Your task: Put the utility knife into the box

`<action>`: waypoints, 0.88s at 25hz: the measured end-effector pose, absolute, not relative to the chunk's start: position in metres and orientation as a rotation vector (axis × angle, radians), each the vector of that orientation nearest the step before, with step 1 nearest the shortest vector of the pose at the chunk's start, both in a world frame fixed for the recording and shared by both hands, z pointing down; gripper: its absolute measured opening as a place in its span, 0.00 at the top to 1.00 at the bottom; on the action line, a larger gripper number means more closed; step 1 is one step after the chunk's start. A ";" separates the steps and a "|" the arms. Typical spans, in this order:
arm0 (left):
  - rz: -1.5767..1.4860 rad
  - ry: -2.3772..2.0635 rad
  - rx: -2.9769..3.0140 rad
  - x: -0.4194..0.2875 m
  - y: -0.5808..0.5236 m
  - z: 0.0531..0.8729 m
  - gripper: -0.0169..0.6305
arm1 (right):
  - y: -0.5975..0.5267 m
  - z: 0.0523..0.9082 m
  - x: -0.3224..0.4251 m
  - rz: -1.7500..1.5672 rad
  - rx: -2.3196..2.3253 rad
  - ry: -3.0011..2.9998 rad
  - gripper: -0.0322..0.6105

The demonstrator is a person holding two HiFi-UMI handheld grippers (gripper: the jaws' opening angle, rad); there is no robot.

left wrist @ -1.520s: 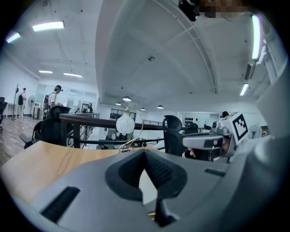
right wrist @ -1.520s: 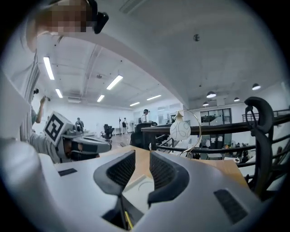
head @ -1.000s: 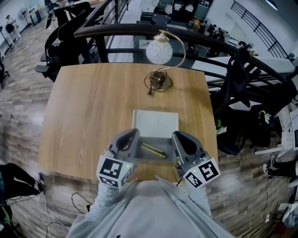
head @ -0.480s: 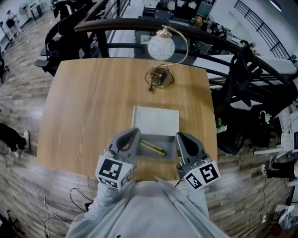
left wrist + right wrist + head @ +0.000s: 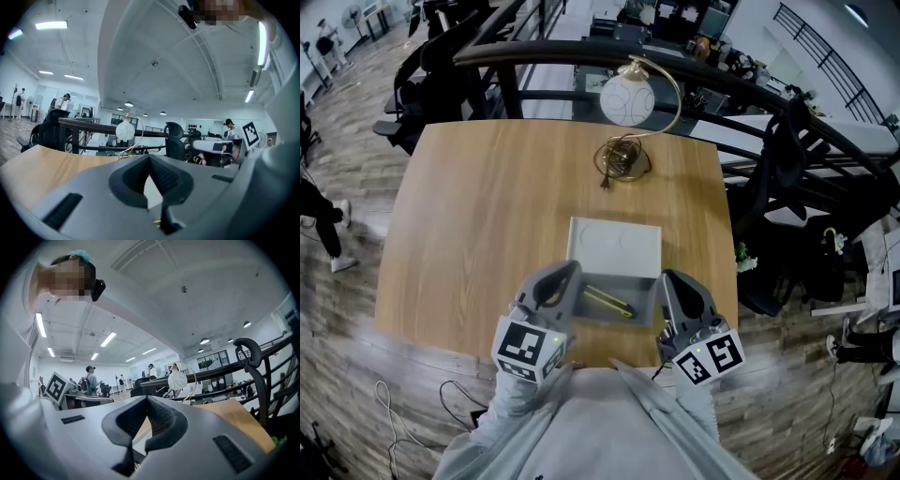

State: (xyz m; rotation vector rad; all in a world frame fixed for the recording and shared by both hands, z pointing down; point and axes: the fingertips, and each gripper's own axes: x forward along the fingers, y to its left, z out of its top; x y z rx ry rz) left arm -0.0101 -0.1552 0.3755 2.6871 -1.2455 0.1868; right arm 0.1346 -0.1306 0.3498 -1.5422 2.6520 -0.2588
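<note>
The yellow-and-black utility knife (image 5: 607, 302) lies slanted inside the shallow grey box (image 5: 639, 284), near the table's front edge. The box's white lid (image 5: 614, 246) lies flat behind it. My left gripper (image 5: 565, 272) rests at the box's left end, shut and holding nothing. At the box's right end is my right gripper (image 5: 667, 278), also shut and empty. In the left gripper view the left gripper (image 5: 150, 159) has its jaws meeting at the tips. The right gripper view shows the same of the right gripper (image 5: 148, 399).
The wooden table (image 5: 478, 206) carries a lamp with a white globe (image 5: 625, 101) and a coiled brass base (image 5: 622, 161) at its far edge. A dark railing (image 5: 581, 52) and office chairs stand behind. A person's leg (image 5: 319, 220) shows on the floor at left.
Both grippers stay beside the box; the right one has drawn slightly back toward me. The knife has not moved. A person walks along the floor at left.
</note>
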 end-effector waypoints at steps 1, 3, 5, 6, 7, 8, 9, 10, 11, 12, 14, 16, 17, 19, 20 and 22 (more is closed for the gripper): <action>0.187 -1.246 2.687 -0.010 -0.155 0.376 0.95 | -0.131 0.350 0.135 -0.258 -1.544 2.651 0.93; 0.187 -1.245 2.688 -0.010 -0.155 0.375 0.95 | -0.131 0.351 0.135 -0.253 -1.546 2.660 0.93; 0.187 -1.245 2.689 -0.010 -0.155 0.375 0.95 | -0.131 0.352 0.132 -0.247 -1.544 2.678 0.92; 0.187 -1.245 2.689 -0.010 -0.155 0.375 0.95 | -0.131 0.352 0.131 -0.246 -1.542 2.686 0.93; 0.187 -1.246 2.689 -0.010 -0.155 0.374 0.95 | -0.131 0.352 0.130 -0.245 -1.540 2.693 0.93; 0.188 -1.246 2.689 -0.010 -0.155 0.374 0.95 | -0.131 0.353 0.129 -0.245 -1.539 2.697 0.93; 0.188 -1.246 2.689 -0.010 -0.155 0.374 0.95 | -0.131 0.354 0.129 -0.247 -1.539 2.699 0.93; 0.188 -1.247 2.688 -0.010 -0.155 0.375 0.95 | -0.131 0.354 0.128 -0.249 -1.541 2.701 0.93; 0.188 -1.248 2.688 -0.010 -0.154 0.375 0.95 | -0.130 0.355 0.128 -0.248 -1.544 2.703 0.93; 0.187 -1.250 2.686 -0.010 -0.154 0.375 0.95 | -0.130 0.356 0.127 -0.246 -1.548 2.706 0.93; 0.187 -1.254 2.682 -0.011 -0.154 0.375 0.95 | -0.130 0.357 0.126 -0.244 -1.551 2.713 0.93; 0.188 -1.256 2.680 -0.012 -0.155 0.375 0.95 | -0.130 0.358 0.126 -0.245 -1.552 2.717 0.93; 0.188 -1.257 2.679 -0.011 -0.155 0.375 0.95 | -0.129 0.358 0.127 -0.246 -1.553 2.718 0.93; 0.188 -1.260 2.677 -0.011 -0.154 0.375 0.95 | -0.129 0.358 0.128 -0.249 -1.555 2.719 0.93; 0.189 -1.260 2.677 -0.011 -0.154 0.375 0.95 | -0.129 0.359 0.129 -0.248 -1.557 2.720 0.93; 0.191 -1.258 2.679 -0.010 -0.154 0.376 0.95 | -0.128 0.359 0.129 -0.246 -1.561 2.720 0.93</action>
